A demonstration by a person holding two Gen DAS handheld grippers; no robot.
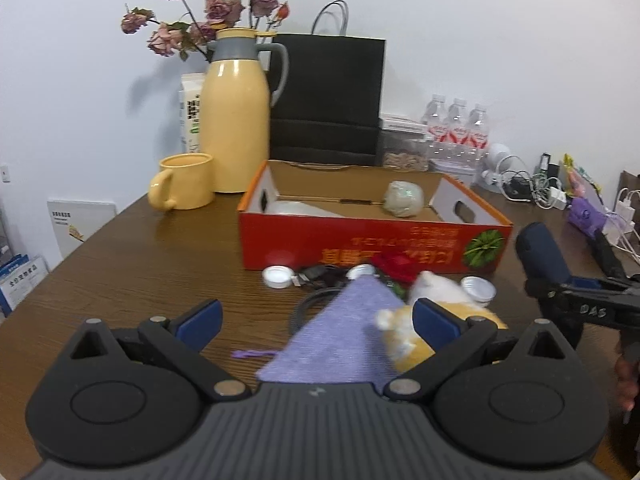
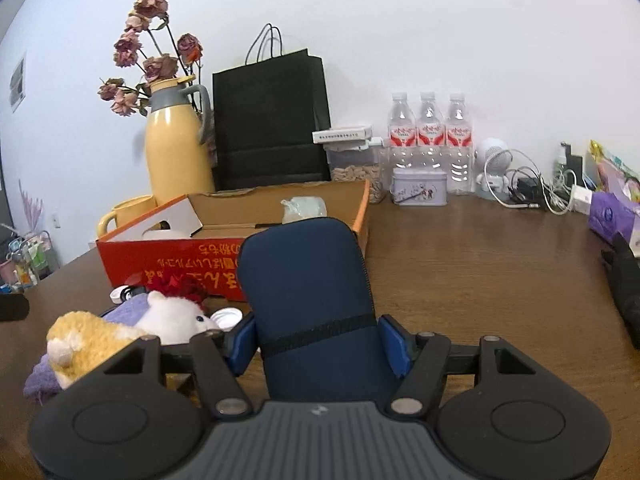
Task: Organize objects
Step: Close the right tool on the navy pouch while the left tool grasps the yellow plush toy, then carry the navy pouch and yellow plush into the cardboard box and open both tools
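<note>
Right gripper [image 2: 318, 346] around navy case [image 2: 308, 280]; pale bundle [image 1: 403, 199] inside red box [image 1: 360, 240].

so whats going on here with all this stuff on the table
A person is tidying a wooden table with a handheld gripper in each hand. The right gripper is shut on a navy blue case, held up in front of the red cardboard box. The left gripper is open over a pile beside the box: a purple cloth, a plush toy and some white lids.
</note>
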